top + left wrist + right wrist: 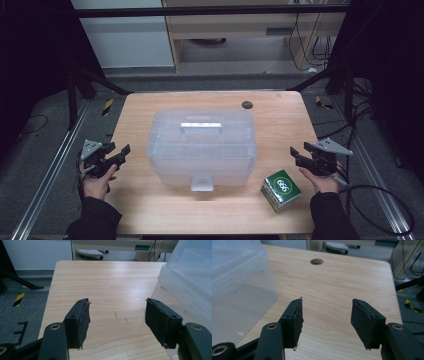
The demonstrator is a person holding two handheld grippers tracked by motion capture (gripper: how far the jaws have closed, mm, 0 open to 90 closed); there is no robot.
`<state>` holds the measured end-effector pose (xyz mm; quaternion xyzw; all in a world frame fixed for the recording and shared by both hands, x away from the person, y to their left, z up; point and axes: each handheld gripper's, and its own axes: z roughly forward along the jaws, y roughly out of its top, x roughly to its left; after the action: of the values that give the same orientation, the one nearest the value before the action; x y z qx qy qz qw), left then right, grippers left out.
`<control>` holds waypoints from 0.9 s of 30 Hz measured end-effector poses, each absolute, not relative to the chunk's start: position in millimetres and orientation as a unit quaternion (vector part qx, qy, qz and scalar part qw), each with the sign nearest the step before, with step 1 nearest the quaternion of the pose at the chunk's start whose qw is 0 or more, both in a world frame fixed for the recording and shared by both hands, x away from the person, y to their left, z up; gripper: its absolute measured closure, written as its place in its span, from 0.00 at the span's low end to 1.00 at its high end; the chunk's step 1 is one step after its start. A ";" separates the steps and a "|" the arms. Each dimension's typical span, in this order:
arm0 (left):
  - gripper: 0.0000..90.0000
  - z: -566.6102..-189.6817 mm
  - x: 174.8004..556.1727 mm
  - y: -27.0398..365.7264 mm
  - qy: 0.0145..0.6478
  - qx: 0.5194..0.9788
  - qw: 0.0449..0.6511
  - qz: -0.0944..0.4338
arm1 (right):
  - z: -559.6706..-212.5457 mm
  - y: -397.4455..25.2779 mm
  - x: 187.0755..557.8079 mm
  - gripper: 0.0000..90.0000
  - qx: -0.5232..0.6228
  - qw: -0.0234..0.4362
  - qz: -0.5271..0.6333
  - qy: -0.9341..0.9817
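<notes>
A translucent plastic storage box (201, 147) with a lid, a top handle and a front latch stands shut in the middle of the wooden table (150, 205). A small green and white carton (281, 189) lies at its front right. My left gripper (119, 151) is held open over the table's left edge, apart from the box. My right gripper (295, 155) is open at the right edge, just behind the carton. In the left gripper view the gripper (117, 315) is empty, with the box (190, 277) on its right. The right gripper (327, 317) is also empty, with the box (237, 285) on its left.
A round cable hole (247, 104) sits near the table's far edge, seen too in the right gripper view as the hole (317, 261). Bare wood lies on both sides of the box. Dark frame legs, cables and yellow-black floor tape (107, 106) surround the table.
</notes>
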<state>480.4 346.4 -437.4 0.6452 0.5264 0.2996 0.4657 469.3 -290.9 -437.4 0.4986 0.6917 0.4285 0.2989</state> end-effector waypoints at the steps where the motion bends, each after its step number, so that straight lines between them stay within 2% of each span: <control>1: 0.39 -435.3 480.1 346.2 0.525 0.644 0.468 0.301 | -438.2 -290.4 469.4 0.49 0.498 0.302 0.426 0.692; 6: 0.34 -423.3 478.9 345.3 0.514 0.641 0.479 0.309 | -440.6 -289.3 470.8 0.51 0.501 0.296 0.420 0.696; 9: 0.38 -417.9 478.9 345.7 0.508 0.644 0.483 0.307 | -441.0 -288.6 470.8 0.51 0.500 0.295 0.417 0.700; 27: 0.40 -369.8 483.4 342.2 0.471 0.651 0.507 0.312 | -441.5 -282.7 474.5 0.48 0.478 0.288 0.403 0.726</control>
<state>483.4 342.2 -369.8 0.6509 0.4705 0.3120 0.5075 474.5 -282.7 -441.5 0.4776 0.7258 0.4026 0.2880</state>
